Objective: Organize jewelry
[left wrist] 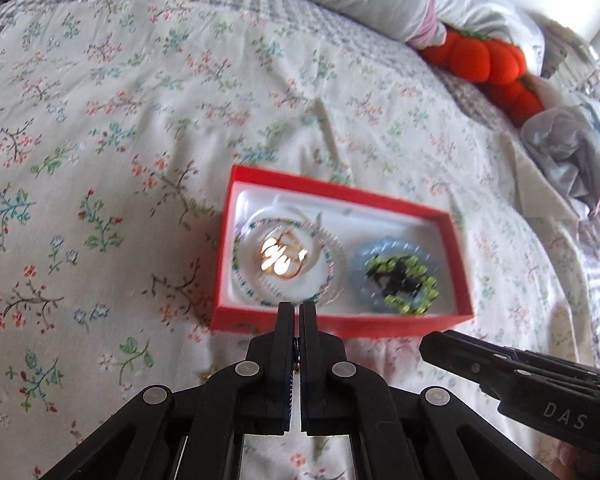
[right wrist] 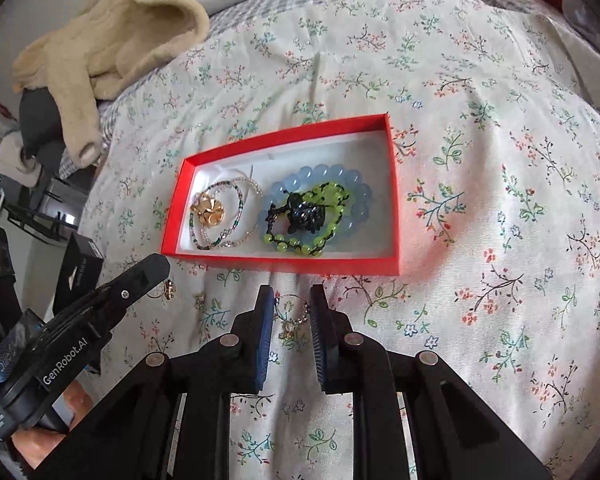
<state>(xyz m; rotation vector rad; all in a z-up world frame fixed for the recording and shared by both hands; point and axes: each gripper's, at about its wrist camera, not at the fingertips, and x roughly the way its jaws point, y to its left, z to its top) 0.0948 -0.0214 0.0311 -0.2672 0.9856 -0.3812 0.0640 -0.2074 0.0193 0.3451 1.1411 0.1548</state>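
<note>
Right wrist view: my right claw stands part open just short of the red box, a small ring on the floral bedspread between its fingers, untouched. My left claw is nearly closed; I cannot tell if it grips anything

Your left gripper and right gripper are matte black linkage frames with round silver pivot screws and blue ribbed pads. White markings read "DAS" and "GenRobot.AI". Bare skin shows beneath.
</note>
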